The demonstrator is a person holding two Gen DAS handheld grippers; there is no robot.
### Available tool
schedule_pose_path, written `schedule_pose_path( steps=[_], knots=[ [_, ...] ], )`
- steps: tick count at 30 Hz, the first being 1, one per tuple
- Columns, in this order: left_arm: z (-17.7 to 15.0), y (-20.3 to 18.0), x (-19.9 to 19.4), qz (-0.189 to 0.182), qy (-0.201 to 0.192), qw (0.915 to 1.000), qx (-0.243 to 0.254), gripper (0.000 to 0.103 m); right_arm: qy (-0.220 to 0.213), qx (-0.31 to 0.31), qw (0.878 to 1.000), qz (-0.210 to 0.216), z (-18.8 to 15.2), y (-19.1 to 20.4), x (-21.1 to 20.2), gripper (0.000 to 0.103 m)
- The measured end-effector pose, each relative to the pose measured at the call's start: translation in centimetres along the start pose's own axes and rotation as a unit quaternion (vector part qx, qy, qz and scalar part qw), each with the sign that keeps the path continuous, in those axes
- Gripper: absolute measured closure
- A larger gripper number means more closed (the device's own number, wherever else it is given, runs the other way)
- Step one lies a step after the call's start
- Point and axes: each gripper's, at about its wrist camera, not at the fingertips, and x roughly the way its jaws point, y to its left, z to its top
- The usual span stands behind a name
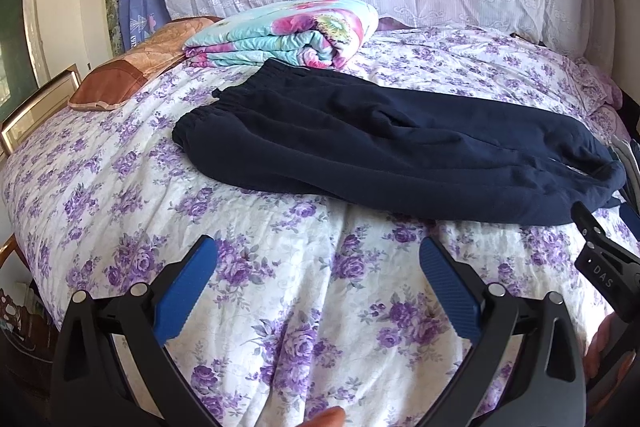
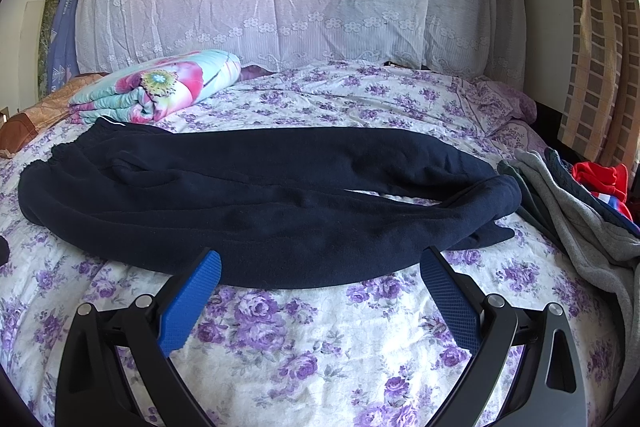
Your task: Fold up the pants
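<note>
A: What can't you make out?

B: In the left wrist view the far end of the navy pants (image 1: 384,147) runs to the right edge, partly behind the tip of the right claw (image 1: 608,259); only part of that claw shows there. A fingertip (image 1: 328,417) pokes in at the bottom, the rest of the hand cut off. In the right wrist view the pile of grey and red clothes (image 2: 576,199) is clipped by the frame.

A: And the pants themselves?

B: Thick, fleecy, laid crosswise on the floral bed cover (image 2: 280,339), legs folded together one on the other, elastic waistband to the left near the folded flowered blanket (image 1: 288,35), cuffs bunched at the right.

A: The claws?

B: The left claw (image 1: 318,287) is spread wide, empty, above bare cover short of the pants. The right claw (image 2: 320,291) is also wide apart, its tips at the pants' near edge, gripping nothing.
</note>
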Motion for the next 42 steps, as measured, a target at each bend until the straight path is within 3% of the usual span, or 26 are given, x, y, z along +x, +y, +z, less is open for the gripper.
schedule_pose_path(
  steps=[6,10,12,15,17,19,23,28,31,33,35,37,40,42],
  knots=[
    [0.3,2.9,0.8,-0.009,0.000,0.9999,0.006,0.004,0.014,0.017,0.999,0.035,-0.5,-1.2,0.0,0.003],
    [1.5,7.4,2.3,-0.046,0.040,0.9978,-0.026,0.004,0.055,0.072,0.988,0.122,-1.0,-5.2,0.6,0.003],
    [2.4,9.7,4.0,-0.083,0.073,0.9918,-0.065,0.004,0.076,0.119,0.974,0.177,-1.5,-7.6,1.1,0.003],
    [3.5,13.4,7.7,-0.170,0.129,0.9633,-0.162,0.004,0.081,0.220,0.943,0.236,-2.9,-11.5,1.7,0.003],
    [3.8,15.2,10.6,-0.221,0.161,0.9345,-0.227,0.004,0.088,0.256,0.935,0.230,-3.4,-13.1,1.9,0.003],
    [4.2,15.8,12.3,-0.230,0.166,0.9240,-0.256,0.004,0.096,0.278,0.932,0.213,-3.8,-14.4,2.2,0.003],
    [5.9,16.1,14.8,-0.210,0.167,0.9260,-0.266,0.004,0.110,0.298,0.929,0.192,-3.9,-15.9,2.9,0.003],
    [7.8,16.2,18.0,-0.187,0.172,0.9302,-0.264,0.004,0.113,0.298,0.935,0.155,-3.2,-17.6,3.8,0.003],
    [8.1,15.5,18.4,-0.163,0.159,0.9441,-0.239,0.004,0.127,0.312,0.931,0.139,-2.8,-18.9,5.3,0.003],
    [8.0,14.5,18.2,-0.142,0.148,0.9564,-0.207,0.005,0.137,0.336,0.922,0.135,-3.0,-19.8,6.2,0.003],
    [7.9,14.3,18.1,-0.134,0.145,0.9608,-0.195,0.005,0.142,0.362,0.910,0.144,-3.3,-20.6,6.9,0.003],
    [7.7,14.8,18.1,-0.140,0.142,0.9582,-0.205,0.005,0.140,0.386,0.898,0.155,-3.0,-21.3,7.6,0.003],
    [7.6,15.2,18.2,-0.149,0.137,0.9550,-0.216,0.004,0.132,0.418,0.874,0.207,-1.5,-22.2,8.5,0.003],
    [7.7,15.5,18.3,-0.155,0.134,0.9526,-0.225,0.004,0.151,0.437,0.862,0.208,-1.8,-22.6,9.1,0.003]
  ],
)
